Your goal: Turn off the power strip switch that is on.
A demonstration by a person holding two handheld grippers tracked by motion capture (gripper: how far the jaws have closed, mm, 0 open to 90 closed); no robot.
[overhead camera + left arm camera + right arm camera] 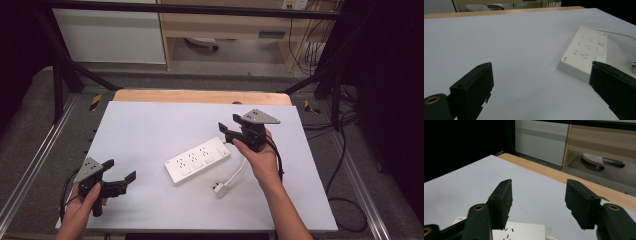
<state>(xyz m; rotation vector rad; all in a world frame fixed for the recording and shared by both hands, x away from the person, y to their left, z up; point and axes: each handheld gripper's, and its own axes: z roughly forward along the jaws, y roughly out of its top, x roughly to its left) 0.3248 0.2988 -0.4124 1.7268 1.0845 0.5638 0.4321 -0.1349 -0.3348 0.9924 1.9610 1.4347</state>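
The right claw (231, 131) stands spread with nothing between its jaws, hovering just above the far end of the white power strip (198, 160). In the right gripper view the strip's (520, 233) socket slots show directly under the jaws, so the claw seems lined up to come down on that end, where the cord leaves the casing. The right hand (257, 155) grips the tool from behind, wrist raised and forearm slanting in from the bottom edge, tilting the jaws forward and down.

The left claw (122, 176) is likewise spread and empty, held low near the front left corner of the counter (150, 120), well apart from the strip. Its jaws point toward the strip's near end, which the left gripper view shows lying ahead and to one side (584, 53). The left hand (82, 207) holds it near the counter's front edge, probably waiting to steady that end.

The strip lies diagonally at mid-counter, sockets up. Its short white cord (236, 175) curls toward the person and ends in the plug (220, 189), lying loose.
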